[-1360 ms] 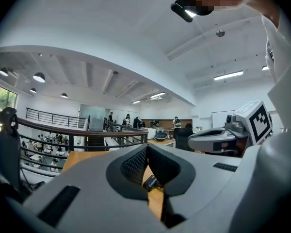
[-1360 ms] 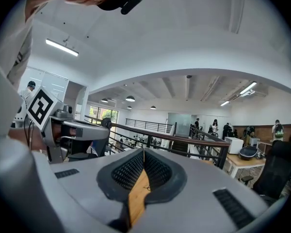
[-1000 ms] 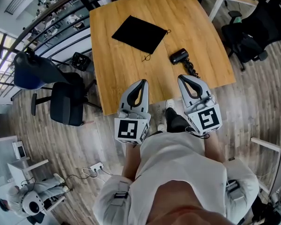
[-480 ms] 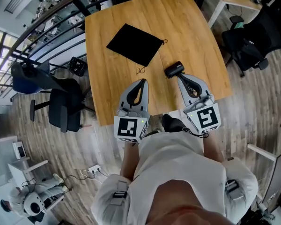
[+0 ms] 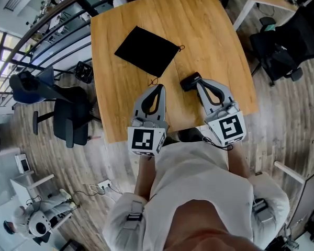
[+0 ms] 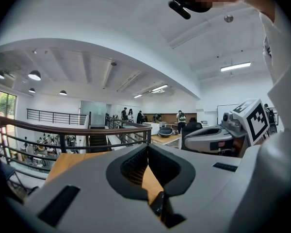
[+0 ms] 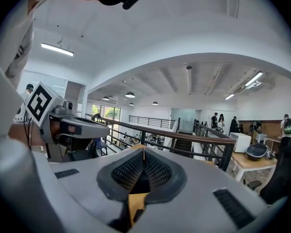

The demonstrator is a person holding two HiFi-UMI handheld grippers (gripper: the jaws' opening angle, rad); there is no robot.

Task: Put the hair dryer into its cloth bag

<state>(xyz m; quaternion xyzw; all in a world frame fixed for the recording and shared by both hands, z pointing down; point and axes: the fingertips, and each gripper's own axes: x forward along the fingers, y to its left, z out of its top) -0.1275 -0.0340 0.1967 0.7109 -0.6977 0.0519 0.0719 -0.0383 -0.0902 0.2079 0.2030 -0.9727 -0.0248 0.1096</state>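
both tools are empty with their jaws pressed together. the left gripper [image 5: 159, 87] hangs over the table [image 5: 214, 30] near the drawstring [image 5: 156, 80] of the cloth bag [image 5: 146, 50], which lies flat and closed further up. the right gripper [image 5: 201, 81] has its tip just beside the hair dryer [image 5: 189, 81]. likely trouble: a closed tip could shove the dryer away before the jaws part, and the flat bag mouth may not open for one gripper alone.

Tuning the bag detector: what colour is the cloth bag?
Plain black; the cloth bag shows best in the head view.
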